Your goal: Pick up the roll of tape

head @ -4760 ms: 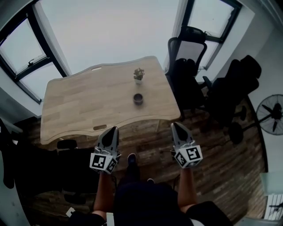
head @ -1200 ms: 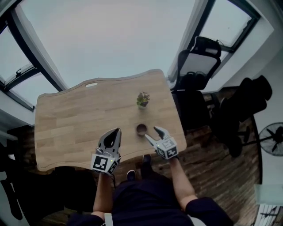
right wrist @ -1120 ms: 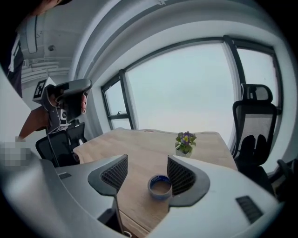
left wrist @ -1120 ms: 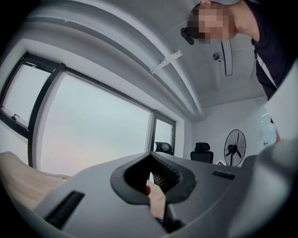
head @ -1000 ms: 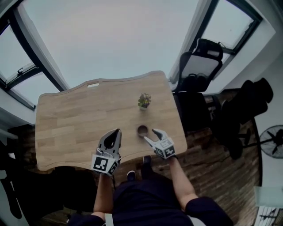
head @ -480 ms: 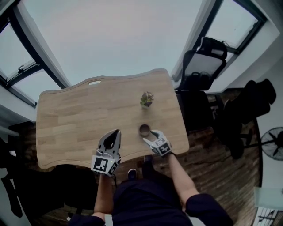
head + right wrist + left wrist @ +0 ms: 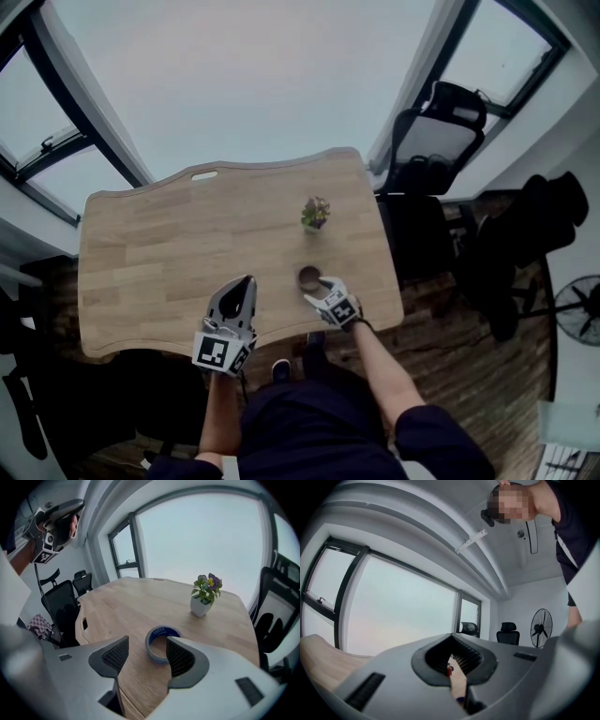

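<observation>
Your right gripper [image 7: 324, 291] is low over the near edge of the wooden table [image 7: 169, 244], with its jaws wide apart and nothing clamped between them. The roll of tape [image 7: 159, 639], blue on its inner face and grey outside, lies flat on the table just beyond the jaw tips. In the right gripper view it sits in line with the gap, and its right side is hidden behind the right-hand jaw. Whether that jaw touches the roll cannot be told. In the head view the roll shows as a dark ring just beside the gripper's tips, on their far side. A small potted plant [image 7: 205, 597], with purple and yellow flowers in a white pot, stands upright farther back on the table, apart from the roll. Your left gripper [image 7: 240, 289] is held over the near table edge, to the left of the right one and apart from it. Its own view shows the jaws drawn close, with only a narrow slit between the pads and nothing held there. It faces the window [image 7: 393, 616]. Black office chairs [image 7: 431, 131] stand off the table's right end, and a pedestal fan [image 7: 541, 628] stands by the far wall.
</observation>
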Action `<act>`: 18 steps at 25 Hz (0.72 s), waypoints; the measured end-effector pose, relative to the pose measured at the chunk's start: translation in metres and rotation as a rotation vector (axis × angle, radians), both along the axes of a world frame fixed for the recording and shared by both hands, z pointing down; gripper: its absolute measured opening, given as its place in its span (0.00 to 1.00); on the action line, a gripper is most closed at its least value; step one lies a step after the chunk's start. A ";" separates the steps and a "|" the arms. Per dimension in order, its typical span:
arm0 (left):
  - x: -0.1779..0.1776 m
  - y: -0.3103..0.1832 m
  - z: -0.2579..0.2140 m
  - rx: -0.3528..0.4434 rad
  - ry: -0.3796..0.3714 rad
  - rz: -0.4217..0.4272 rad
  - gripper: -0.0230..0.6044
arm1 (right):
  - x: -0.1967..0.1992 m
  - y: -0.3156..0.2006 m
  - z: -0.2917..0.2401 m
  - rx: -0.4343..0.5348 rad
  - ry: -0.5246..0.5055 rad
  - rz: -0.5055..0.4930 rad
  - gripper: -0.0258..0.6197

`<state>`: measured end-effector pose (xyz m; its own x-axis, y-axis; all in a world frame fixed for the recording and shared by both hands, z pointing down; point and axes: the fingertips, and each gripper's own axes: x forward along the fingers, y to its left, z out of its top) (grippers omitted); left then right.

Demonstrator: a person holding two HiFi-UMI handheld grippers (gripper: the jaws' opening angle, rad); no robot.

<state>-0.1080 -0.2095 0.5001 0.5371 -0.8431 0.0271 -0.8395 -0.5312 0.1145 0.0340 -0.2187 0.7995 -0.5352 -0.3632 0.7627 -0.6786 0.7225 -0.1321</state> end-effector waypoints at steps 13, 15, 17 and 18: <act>0.006 0.004 0.006 -0.030 -0.041 -0.003 0.05 | -0.007 0.001 0.052 -0.048 0.167 -0.177 0.42; 0.006 0.008 0.010 -0.042 -0.031 0.001 0.05 | -0.008 -0.002 0.055 -0.031 0.195 -0.203 0.42; 0.005 0.010 0.012 -0.053 -0.022 -0.002 0.05 | -0.006 -0.003 0.058 -0.007 0.247 -0.240 0.40; 0.004 0.011 0.013 -0.056 -0.018 -0.006 0.05 | -0.005 -0.001 0.061 0.000 0.278 -0.270 0.40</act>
<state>-0.1037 -0.1982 0.5132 0.5312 -0.8431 0.0840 -0.8447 -0.5194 0.1290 0.0291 -0.2197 0.8609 -0.3844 -0.2376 0.8920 -0.4741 0.8800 0.0301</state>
